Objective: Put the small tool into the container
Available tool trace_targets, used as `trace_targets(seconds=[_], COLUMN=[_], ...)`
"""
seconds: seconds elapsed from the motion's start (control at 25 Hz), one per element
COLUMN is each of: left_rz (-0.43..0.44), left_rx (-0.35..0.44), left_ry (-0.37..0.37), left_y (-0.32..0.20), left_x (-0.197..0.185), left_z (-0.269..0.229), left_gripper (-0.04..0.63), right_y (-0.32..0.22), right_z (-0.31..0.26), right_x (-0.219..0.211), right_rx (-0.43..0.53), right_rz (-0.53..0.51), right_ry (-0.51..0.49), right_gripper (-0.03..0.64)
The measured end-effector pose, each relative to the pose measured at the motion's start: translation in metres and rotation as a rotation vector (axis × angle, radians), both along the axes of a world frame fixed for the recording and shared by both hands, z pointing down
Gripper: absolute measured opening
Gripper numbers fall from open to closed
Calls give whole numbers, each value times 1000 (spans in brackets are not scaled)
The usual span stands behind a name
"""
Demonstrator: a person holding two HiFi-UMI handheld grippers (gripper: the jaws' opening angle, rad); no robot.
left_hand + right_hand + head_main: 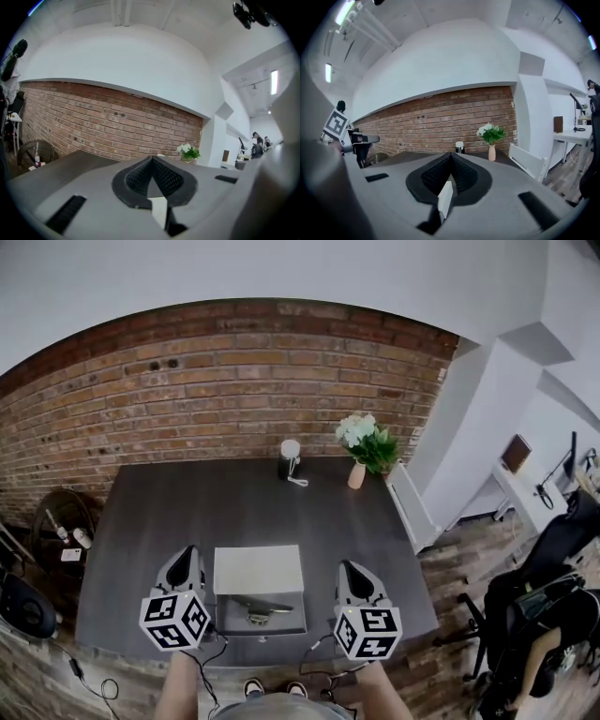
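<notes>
Small tool already sits in the container, so left gripper and right gripper hover empty, jaws together.

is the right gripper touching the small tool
Apart. The head view shows the right gripper beside the container, table between them, and the small tool lying inside it. The right gripper view shows jaws shut on nothing.

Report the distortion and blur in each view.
Head view: strong fisheye, the brick wall bows into an arc. Left gripper view: the left tool looks soft close up, and the corners are vignetted black. Right gripper view: the same bowing, but the flowers are fairly sharp.
</notes>
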State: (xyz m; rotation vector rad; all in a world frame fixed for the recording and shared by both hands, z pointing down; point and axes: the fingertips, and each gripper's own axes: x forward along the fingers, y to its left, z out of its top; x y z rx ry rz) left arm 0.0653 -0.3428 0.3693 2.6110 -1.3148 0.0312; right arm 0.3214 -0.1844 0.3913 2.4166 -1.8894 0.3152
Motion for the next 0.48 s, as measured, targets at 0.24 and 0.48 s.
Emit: trace_targets(seconds=[0.24, 0.48], left_rz=[24, 13], left_rx=[-25, -39], left_ry=[2, 3], left_y=[8, 12], left_x=[13, 10], left_z=[8, 15], left_gripper=[-6, -6], right_y=[12, 15], right_z=[-3, -1], right_x=[11, 12], right_rx=[-6, -10], right_rz=[49, 38], right_ry=[10, -20], right_gripper=[2, 2])
